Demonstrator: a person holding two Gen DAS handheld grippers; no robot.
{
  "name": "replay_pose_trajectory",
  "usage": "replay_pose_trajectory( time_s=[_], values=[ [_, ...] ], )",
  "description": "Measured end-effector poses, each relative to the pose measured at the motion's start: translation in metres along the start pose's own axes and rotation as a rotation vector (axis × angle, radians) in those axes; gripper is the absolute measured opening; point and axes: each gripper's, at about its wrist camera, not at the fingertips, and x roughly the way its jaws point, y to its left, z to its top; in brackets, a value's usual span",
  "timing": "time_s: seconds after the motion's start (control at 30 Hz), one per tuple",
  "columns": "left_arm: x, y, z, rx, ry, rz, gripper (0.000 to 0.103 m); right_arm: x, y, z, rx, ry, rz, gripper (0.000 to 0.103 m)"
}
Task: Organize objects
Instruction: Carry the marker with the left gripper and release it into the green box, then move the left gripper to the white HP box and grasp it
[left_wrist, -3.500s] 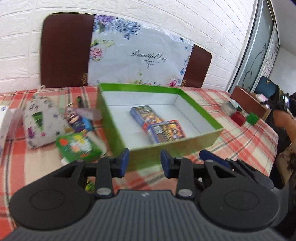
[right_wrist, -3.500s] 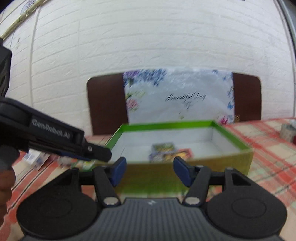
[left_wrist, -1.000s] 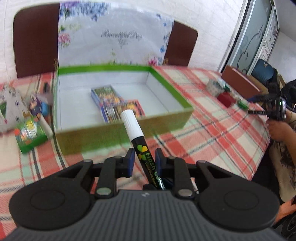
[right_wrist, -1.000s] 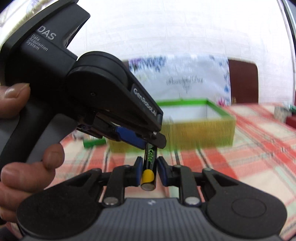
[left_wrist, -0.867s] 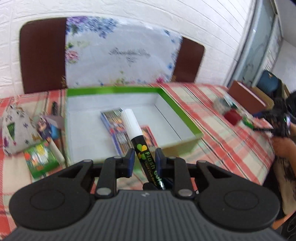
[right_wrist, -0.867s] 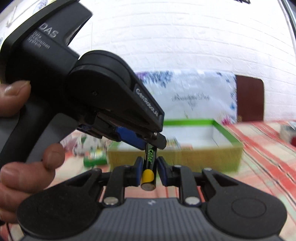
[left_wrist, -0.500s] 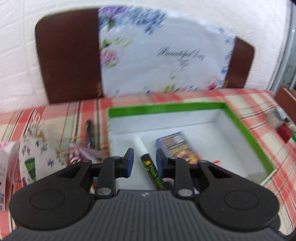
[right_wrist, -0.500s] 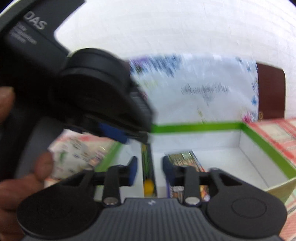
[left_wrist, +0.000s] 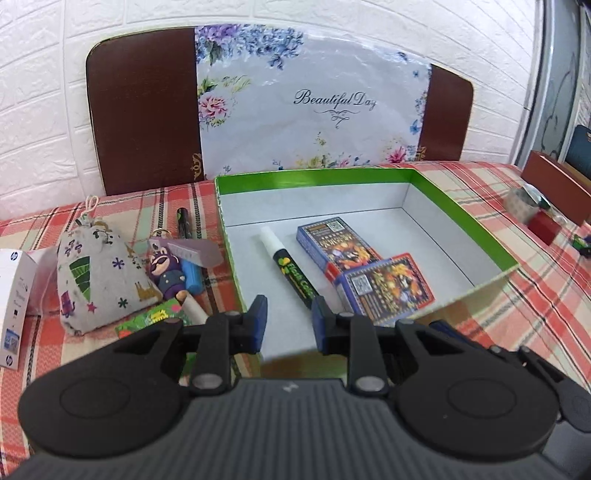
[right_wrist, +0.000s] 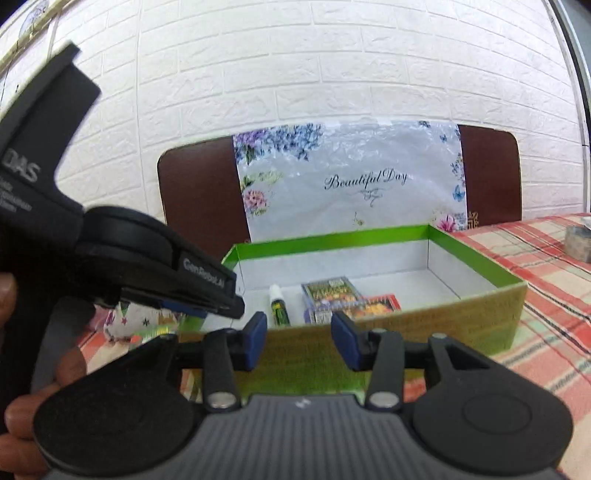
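Observation:
A green box (left_wrist: 476, 225) with a white inside holds a black marker (left_wrist: 288, 267) with a white cap and two card packs (left_wrist: 369, 269). The marker lies free at the box's left side. My left gripper (left_wrist: 288, 326) is open and empty, just above the box's near left corner. In the right wrist view, my right gripper (right_wrist: 297, 341) is open and empty in front of the box (right_wrist: 487, 273), with the marker (right_wrist: 279, 304) and packs (right_wrist: 343, 295) beyond it. The left tool (right_wrist: 110, 251) fills that view's left side.
Left of the box lie a printed cloth pouch (left_wrist: 96, 273), a purple figure keychain (left_wrist: 168, 273), a black pen (left_wrist: 183, 221), a green packet (left_wrist: 155, 319) and a white carton (left_wrist: 14, 306). A chair (left_wrist: 144, 118) with a floral cover stands behind. Small items (left_wrist: 532, 214) sit far right.
Both grippers held the marker over the box, then opened. The marker now lies in the box, and both grippers have drawn back and are empty.

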Motion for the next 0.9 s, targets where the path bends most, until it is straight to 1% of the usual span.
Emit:
replay_pose_trajectory(
  time_s=[0.03, 0.1, 0.17, 0.2, 0.23, 0.27, 0.33, 0.43, 0.53, 0.67, 0.7, 0.8, 0.9],
  values=[
    [-0.004, -0.001, -0.003, 0.003, -0.003, -0.005, 0.029, -0.003, -0.001, -0.003, 0.009, 0.015, 0.002, 0.041],
    [-0.013, -0.002, -0.009, 0.016, -0.038, -0.001, 0.028, -0.006, -0.001, -0.007, 0.036, 0.049, 0.01, 0.046],
    [-0.02, -0.003, -0.013, 0.037, -0.046, -0.013, 0.028, -0.007, -0.001, -0.014, 0.045, 0.082, 0.016, 0.046],
    [-0.024, -0.004, -0.016, 0.05, -0.056, -0.007, 0.033, -0.007, 0.0, -0.016, 0.04, 0.097, 0.016, 0.046],
    [-0.028, -0.005, -0.02, 0.062, -0.061, 0.028, 0.046, -0.007, 0.002, -0.02, 0.034, 0.111, 0.018, 0.046],
    [-0.03, -0.003, -0.023, 0.067, -0.066, 0.056, 0.048, -0.007, 0.004, -0.022, 0.029, 0.124, 0.02, 0.047],
    [-0.032, 0.007, -0.03, 0.048, -0.055, 0.066, 0.048, -0.006, 0.009, -0.027, 0.019, 0.146, 0.026, 0.047],
    [-0.03, 0.032, -0.04, -0.015, -0.002, 0.095, 0.048, -0.004, 0.021, -0.032, 0.0, 0.179, 0.041, 0.047],
    [-0.027, 0.058, -0.054, -0.058, 0.038, 0.149, 0.048, -0.002, 0.036, -0.036, -0.036, 0.199, 0.062, 0.047],
    [-0.028, 0.092, -0.073, -0.108, 0.071, 0.216, 0.048, 0.0, 0.061, -0.042, -0.093, 0.229, 0.107, 0.047],
    [-0.029, 0.099, -0.077, -0.115, 0.075, 0.227, 0.049, 0.0, 0.068, -0.043, -0.11, 0.234, 0.116, 0.047],
    [-0.035, 0.117, -0.084, -0.107, 0.051, 0.259, 0.052, 0.002, 0.088, -0.046, -0.157, 0.246, 0.136, 0.051],
    [-0.039, 0.135, -0.087, -0.127, 0.043, 0.278, 0.053, 0.003, 0.105, -0.048, -0.186, 0.255, 0.154, 0.052]
  ],
)
